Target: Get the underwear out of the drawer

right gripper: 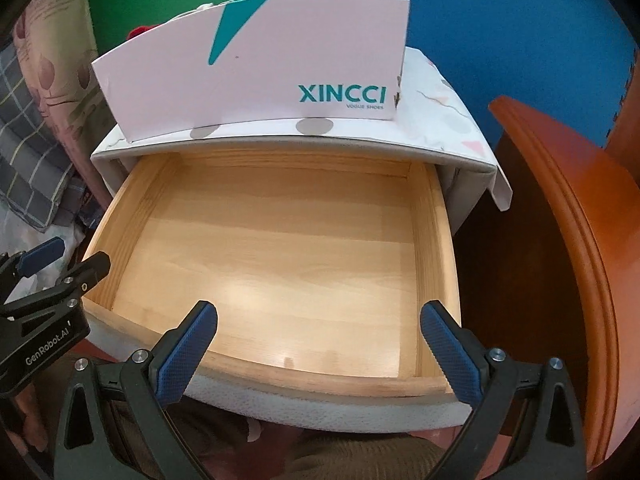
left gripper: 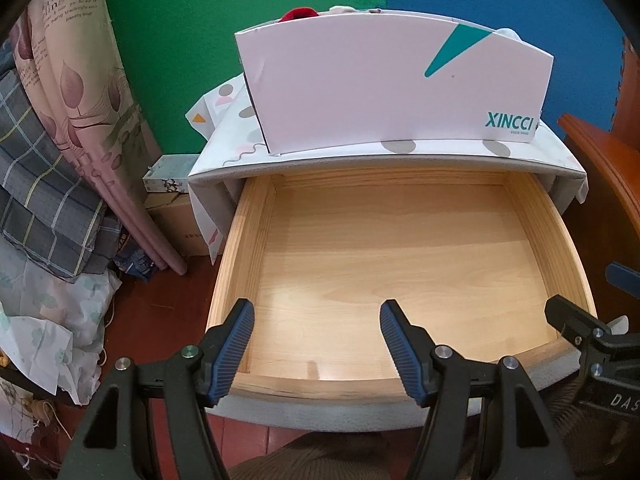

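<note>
Both sets of tongs, left gripper (left gripper: pixel 317 320) and right gripper (right gripper: pixel 319 320), gape wide, holding nothing, over the pulled-out wooden drawer (left gripper: pixel 400 256); shoebox (left gripper: pixel 396 80) sits beyond.

Bright, even indoor light; soft glare on drawer (left gripper: pixel 400 280) floor; sharp focus; strong fisheye bending, dark vignetted corners.

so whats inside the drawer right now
Nothing shows inside the open wooden drawer: only its bare floor and walls. No underwear is visible. The back part, under the nightstand top, is covered. Both grippers hang open above the front edge.
</note>
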